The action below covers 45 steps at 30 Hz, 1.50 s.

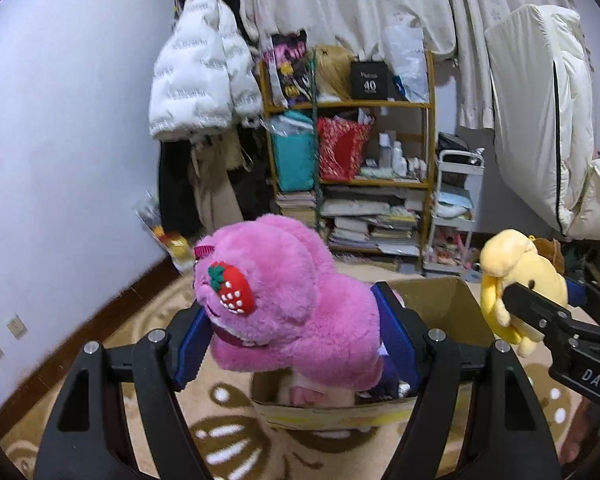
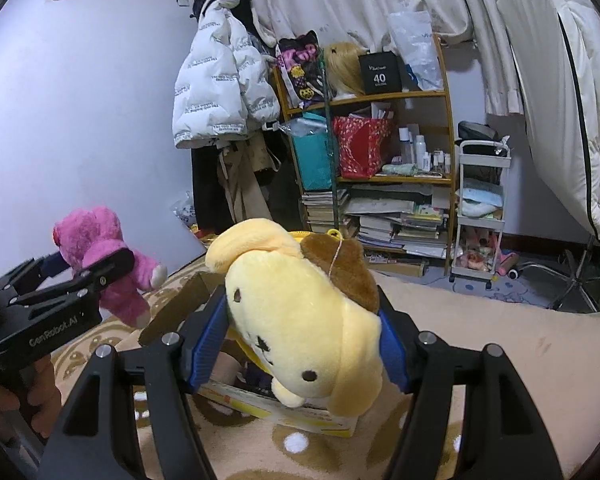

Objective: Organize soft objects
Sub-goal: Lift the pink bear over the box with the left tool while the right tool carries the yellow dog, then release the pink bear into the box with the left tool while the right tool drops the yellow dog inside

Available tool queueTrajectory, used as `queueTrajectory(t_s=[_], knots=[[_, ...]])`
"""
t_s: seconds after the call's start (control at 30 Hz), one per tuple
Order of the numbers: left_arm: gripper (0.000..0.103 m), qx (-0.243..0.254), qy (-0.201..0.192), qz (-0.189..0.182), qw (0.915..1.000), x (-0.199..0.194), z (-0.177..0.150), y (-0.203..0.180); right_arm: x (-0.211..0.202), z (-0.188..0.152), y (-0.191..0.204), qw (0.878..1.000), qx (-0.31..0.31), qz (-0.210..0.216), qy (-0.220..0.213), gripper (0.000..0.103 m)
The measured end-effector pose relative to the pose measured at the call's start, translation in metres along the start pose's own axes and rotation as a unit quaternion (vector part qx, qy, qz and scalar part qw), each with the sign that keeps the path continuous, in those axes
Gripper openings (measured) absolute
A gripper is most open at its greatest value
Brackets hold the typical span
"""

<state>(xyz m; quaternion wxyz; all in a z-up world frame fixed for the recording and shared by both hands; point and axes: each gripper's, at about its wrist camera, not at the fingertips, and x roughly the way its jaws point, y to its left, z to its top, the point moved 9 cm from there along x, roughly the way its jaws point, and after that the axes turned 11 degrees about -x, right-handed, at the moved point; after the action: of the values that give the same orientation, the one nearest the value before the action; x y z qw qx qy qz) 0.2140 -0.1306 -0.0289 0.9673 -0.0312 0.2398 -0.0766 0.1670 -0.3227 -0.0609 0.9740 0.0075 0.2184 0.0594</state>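
Plush toys, two in number, are each held aloft over an open cardboard box (image 1: 432,296) standing on the patterned rug (image 1: 204,436), presumably so that each may be lowered in. Left gripper (image 1: 296,336) pinches the pink bear (image 1: 284,296) across its body between blue pads (image 1: 192,344); right gripper (image 2: 300,340) likewise clamps the yellow dog plush (image 2: 308,320) at its head. Left wrist view looks down into the box, showing soft items already inside; right wrist view shows only the box's near wall and a raised flap (image 2: 180,304), but reveals the bear's dangling legs and the cluttered shelf (image 2: 380,140) beyond.
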Motion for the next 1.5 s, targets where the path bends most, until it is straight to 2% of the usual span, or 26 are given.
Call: queueTrajectory(t_s=[0.33, 0.8, 1.1, 1.13, 1.23, 1.3, 1.43, 1.5], knots=[[0.075, -0.006, 0.048, -0.013, 0.9987, 0.025, -0.019, -0.002, 0.022, -0.012, -0.006, 1.0, -0.004, 0.007, 0.021, 0.072], [0.075, 0.003, 0.083, -0.02, 0.9963, 0.046, -0.036, -0.008, 0.054, -0.041, 0.007, 0.996, -0.043, 0.021, 0.069, 0.073], [0.077, 0.0, 0.099, -0.023, 0.9948, 0.054, -0.043, -0.006, 0.054, -0.045, 0.01, 0.995, -0.061, 0.012, 0.074, 0.076], [0.078, -0.001, 0.098, -0.02, 0.995, 0.053, -0.043, -0.005, 0.054, -0.045, 0.011, 0.995, -0.06, 0.014, 0.075, 0.076], [0.091, 0.001, 0.092, -0.013, 0.9957, 0.051, -0.042, -0.002, 0.054, -0.046, 0.012, 0.995, -0.061, 0.015, 0.079, 0.077], [0.092, 0.0, 0.085, -0.011, 0.9963, 0.048, -0.041, -0.001, 0.055, -0.047, 0.012, 0.995, -0.063, 0.012, 0.08, 0.078], [0.093, -0.005, 0.091, -0.007, 0.9958, 0.047, -0.042, 0.001, 0.054, -0.048, 0.012, 0.995, -0.06, 0.014, 0.082, 0.089], [0.095, -0.01, 0.092, -0.003, 0.9957, 0.045, -0.042, 0.005, 0.052, -0.048, 0.012, 0.995, -0.058, 0.015, 0.081, 0.09]])
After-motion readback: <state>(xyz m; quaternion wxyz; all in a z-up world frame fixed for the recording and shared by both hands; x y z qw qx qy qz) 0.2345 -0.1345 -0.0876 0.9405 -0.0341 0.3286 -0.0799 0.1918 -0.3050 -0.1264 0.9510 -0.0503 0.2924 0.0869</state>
